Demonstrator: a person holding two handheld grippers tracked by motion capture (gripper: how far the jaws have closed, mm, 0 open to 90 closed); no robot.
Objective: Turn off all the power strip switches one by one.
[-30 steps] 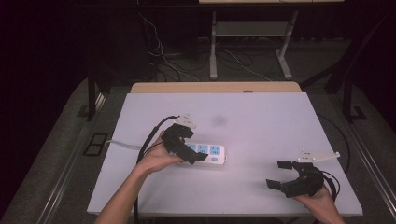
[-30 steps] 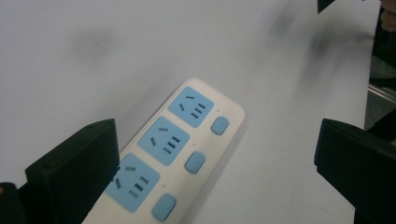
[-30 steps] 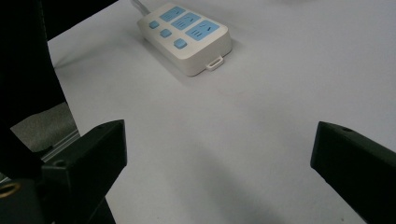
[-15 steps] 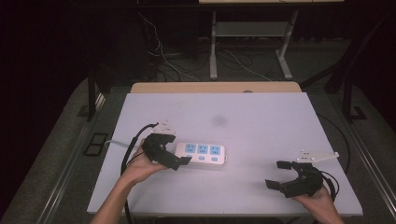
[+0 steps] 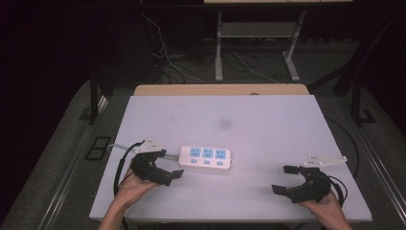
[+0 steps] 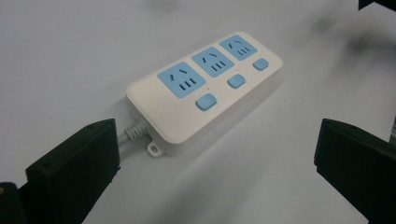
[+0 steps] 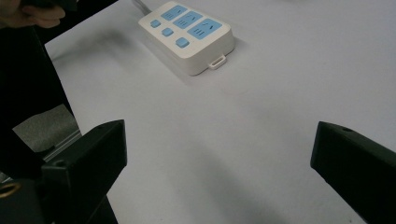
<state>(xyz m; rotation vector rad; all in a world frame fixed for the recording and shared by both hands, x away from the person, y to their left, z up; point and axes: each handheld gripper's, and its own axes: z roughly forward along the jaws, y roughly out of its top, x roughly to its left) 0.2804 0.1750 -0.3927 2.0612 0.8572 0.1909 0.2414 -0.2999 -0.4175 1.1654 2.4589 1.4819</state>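
Note:
A white power strip (image 5: 206, 159) with three blue sockets and three blue buttons lies flat on the white table (image 5: 268, 120), left of centre. Its white cord (image 5: 119, 146) runs off to the left. My left gripper (image 5: 168, 165) is open just left of the strip's cord end, touching nothing. In the left gripper view the strip (image 6: 205, 91) lies ahead of the wide-apart jaws of the left gripper (image 6: 215, 158). My right gripper (image 5: 284, 179) is open near the front right, well apart from the strip. In the right gripper view the strip (image 7: 187, 32) lies far ahead of the right gripper (image 7: 219, 154).
A wooden strip (image 5: 220, 89) runs along the table's far edge. Behind it, metal legs (image 5: 219, 52) and loose cables (image 5: 172, 62) stand on the dark floor. The hand on the left gripper (image 7: 42, 14) shows at the top left of the right gripper view.
The left gripper, which was over the strip's left end a second ago, has drawn back to the left and uncovered the whole strip. The right gripper has stayed put.

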